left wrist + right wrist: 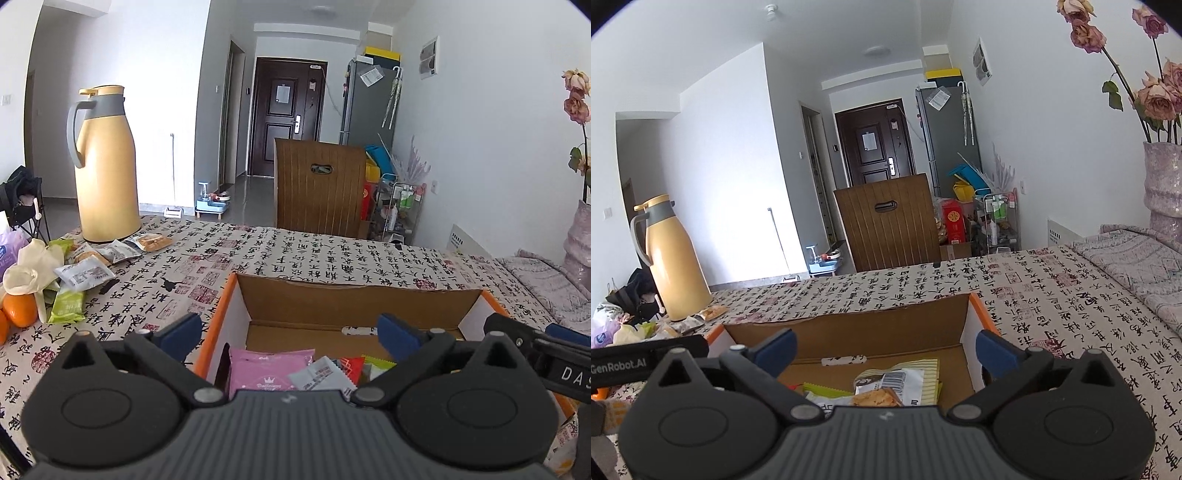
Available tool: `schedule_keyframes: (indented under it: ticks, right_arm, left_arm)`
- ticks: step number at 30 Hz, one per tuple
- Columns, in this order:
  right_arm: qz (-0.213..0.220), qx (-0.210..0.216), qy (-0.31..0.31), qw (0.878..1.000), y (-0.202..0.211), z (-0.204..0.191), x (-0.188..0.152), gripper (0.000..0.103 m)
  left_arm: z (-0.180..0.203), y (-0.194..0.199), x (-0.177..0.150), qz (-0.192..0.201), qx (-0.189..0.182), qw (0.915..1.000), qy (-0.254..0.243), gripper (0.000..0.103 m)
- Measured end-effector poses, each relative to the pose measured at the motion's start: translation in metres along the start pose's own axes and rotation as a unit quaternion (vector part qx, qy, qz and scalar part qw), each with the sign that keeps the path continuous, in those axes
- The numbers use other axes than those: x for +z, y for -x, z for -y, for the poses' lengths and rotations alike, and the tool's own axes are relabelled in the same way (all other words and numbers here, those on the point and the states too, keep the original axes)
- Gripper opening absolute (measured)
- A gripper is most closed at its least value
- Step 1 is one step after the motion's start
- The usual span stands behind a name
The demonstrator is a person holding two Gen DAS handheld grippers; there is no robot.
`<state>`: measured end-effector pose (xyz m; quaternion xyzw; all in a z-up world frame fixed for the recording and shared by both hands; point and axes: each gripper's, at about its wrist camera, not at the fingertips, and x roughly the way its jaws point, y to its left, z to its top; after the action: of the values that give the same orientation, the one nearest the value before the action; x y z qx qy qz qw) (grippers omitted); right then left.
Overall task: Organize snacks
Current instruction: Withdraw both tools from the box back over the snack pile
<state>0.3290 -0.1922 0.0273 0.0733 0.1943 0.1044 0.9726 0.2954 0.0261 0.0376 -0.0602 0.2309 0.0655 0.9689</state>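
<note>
An open cardboard box (354, 299) with orange outer walls sits on the table. My left gripper (290, 334) hangs open over its left part, above a pink packet (266, 369) and grey, red and green packets (332, 371); nothing is between its fingers. My right gripper (884, 350) is open over the same box (886, 325), above a white barcode packet (899, 382), a striped green packet (932, 384) and a cracker packet (875, 398). Several loose snack packets (92, 262) lie at the table's left by the flask.
A tall yellow flask (103, 166) stands at the far left of the table. Oranges (18, 310), a cream glove and green packets (66, 306) lie near the left edge. A vase of dried roses (1163, 177) stands at right. A brown chair back (317, 184) rises behind the table.
</note>
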Motion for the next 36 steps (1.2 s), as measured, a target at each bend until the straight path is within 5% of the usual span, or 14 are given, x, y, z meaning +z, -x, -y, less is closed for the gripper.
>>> schedule_keyframes:
  ticks: [14, 36]
  right_arm:
    - [0.019, -0.004, 0.026, 0.999, 0.048, -0.012, 0.009, 0.103]
    - [-0.013, 0.001, 0.026, 1.000, 0.123, -0.016, -0.039, 0.103]
  left_arm:
    - [0.002, 0.050, 0.005, 0.026, 0.004, 0.9996, -0.009, 0.103]
    - [-0.016, 0.118, -0.042, 0.009, 0.003, 0.9998, -0.020, 0.103]
